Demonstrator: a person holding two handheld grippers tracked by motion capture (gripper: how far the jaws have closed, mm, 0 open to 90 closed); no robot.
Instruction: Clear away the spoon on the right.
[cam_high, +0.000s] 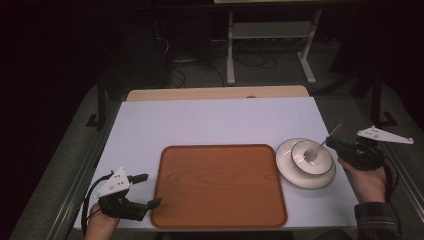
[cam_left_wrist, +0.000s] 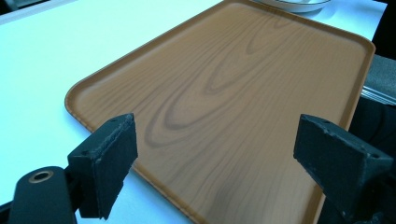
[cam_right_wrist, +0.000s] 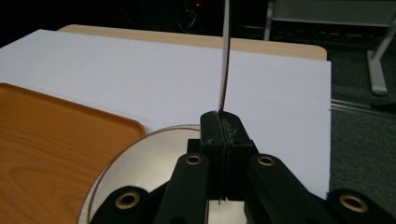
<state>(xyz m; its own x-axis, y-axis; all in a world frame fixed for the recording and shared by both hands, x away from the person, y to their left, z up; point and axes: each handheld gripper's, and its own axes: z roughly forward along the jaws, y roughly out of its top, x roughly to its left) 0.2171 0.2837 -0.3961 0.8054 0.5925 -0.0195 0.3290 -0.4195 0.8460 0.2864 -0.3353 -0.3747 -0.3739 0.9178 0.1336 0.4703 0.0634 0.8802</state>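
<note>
One tray (cam_high: 219, 187), one plate (cam_high: 290, 172), one bowl (cam_high: 322, 160), one spoon (cam_high: 320, 146), two hand-held grippers.

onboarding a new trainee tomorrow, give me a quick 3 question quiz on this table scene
1. True or false: the right tongs are shut on the spoon.
2. What does the bowl sit on? A) the tray B) the plate C) the bare table
3. Fill in: the left tongs are ____, with nothing between the pads.

Key:
1. True; the thin handle rises from between the closed pads.
2. B; the plate lies right of the wooden tray in the high view.
3. open
</note>
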